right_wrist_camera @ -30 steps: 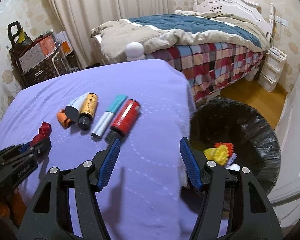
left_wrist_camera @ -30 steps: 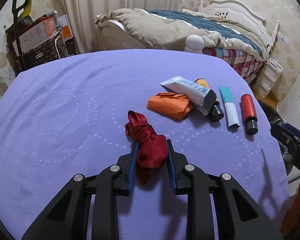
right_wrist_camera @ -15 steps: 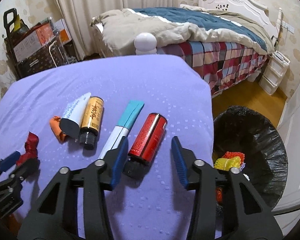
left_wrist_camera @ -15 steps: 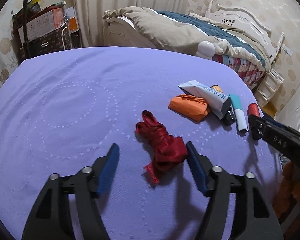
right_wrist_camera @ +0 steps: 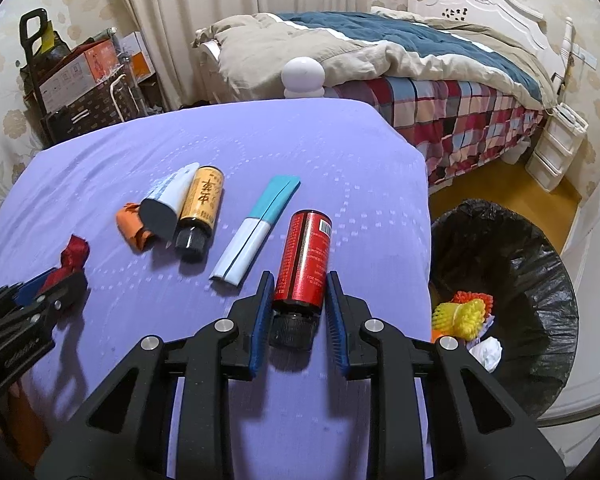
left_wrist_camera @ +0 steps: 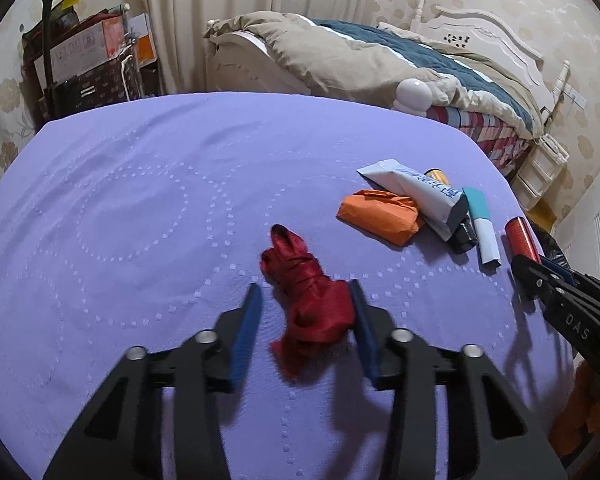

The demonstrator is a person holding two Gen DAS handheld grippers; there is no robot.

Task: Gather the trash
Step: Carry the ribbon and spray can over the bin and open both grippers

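Note:
A crumpled red ribbon [left_wrist_camera: 312, 300] lies on the purple tablecloth [left_wrist_camera: 140, 200]. My left gripper [left_wrist_camera: 304, 312] is open around it, its right finger touching the ribbon. A red can with a black cap [right_wrist_camera: 306, 256] lies near the table's right edge. My right gripper [right_wrist_camera: 299, 296] straddles its capped end with jaws close to its sides, not clearly pressing. An orange wrapper [left_wrist_camera: 380, 216], a white tube [left_wrist_camera: 420, 192], a gold bottle [right_wrist_camera: 202, 204] and a teal-and-white packet [right_wrist_camera: 256, 228] lie between the two.
A black-lined trash bin [right_wrist_camera: 512, 280] stands on the floor right of the table, holding yellow, orange and white scraps. A bed [right_wrist_camera: 400, 56] lies beyond the table. Boxes and a trolley [right_wrist_camera: 80, 80] stand at the back left.
My left gripper let go of the red ribbon, opened wide, and has now narrowed around it. My right gripper moved left from above the bin and narrowed around the red can.

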